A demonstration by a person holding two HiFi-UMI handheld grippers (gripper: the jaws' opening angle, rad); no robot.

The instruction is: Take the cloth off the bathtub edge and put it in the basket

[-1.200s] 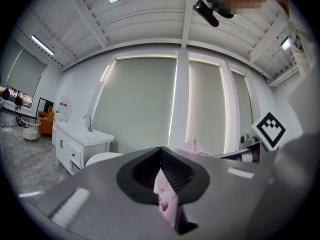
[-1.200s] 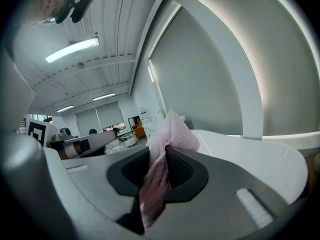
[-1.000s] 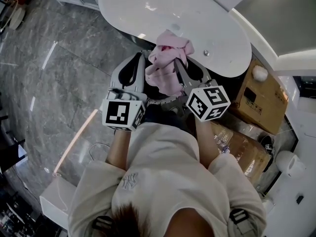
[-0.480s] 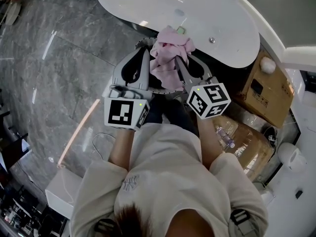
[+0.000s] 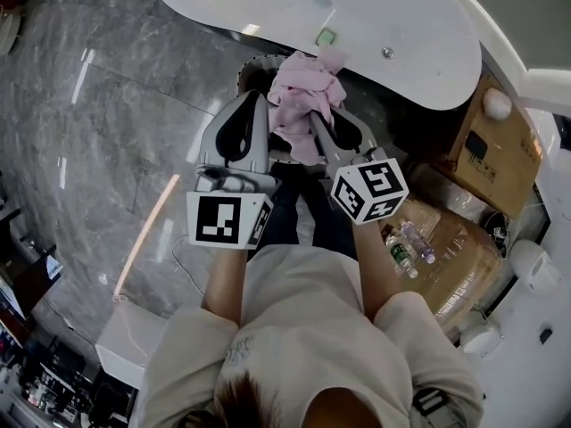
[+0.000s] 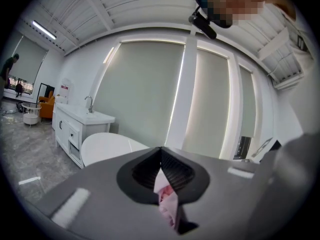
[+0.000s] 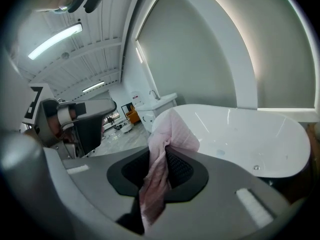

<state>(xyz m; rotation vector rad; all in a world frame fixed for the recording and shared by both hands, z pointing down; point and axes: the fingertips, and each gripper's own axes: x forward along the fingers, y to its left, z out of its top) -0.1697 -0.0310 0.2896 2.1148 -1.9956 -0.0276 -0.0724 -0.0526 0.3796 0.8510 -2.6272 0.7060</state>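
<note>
Obs.: the pink cloth (image 5: 302, 96) is off the bathtub (image 5: 294, 7). It hangs bunched between the two grippers, just out from the tub's near edge and above the floor.

Left gripper (image 5: 260, 98): jaws together on a thin fold only; in the left gripper view a narrow strip of cloth (image 6: 168, 204) shows between the pads. Right gripper (image 5: 314, 119): jaws clamped on a thicker bunch, with the cloth (image 7: 159, 149) spilling out above and below the pads.

A dark round rim (image 5: 249, 69) shows under the cloth, hard against the tub wall. I take it for the basket. Most of it is hidden by the cloth and the grippers, so its mouth cannot be read.

Risks, as judged:
- The left grip is shallow. A tug or a twist between the two hands could pull the fold free, and the cloth would then swing from the right gripper alone.
- The bulk of the cloth hangs toward the right, while the rim shows toward the left. If it is let go from here, part may drape over the rim or fall to the floor between basket and tub.
- If one gripper opens before the other, the cloth drags sideways instead of dropping straight.
- The basket is close to the tub wall, so a low approach could knock the tub or tip the basket.
</note>
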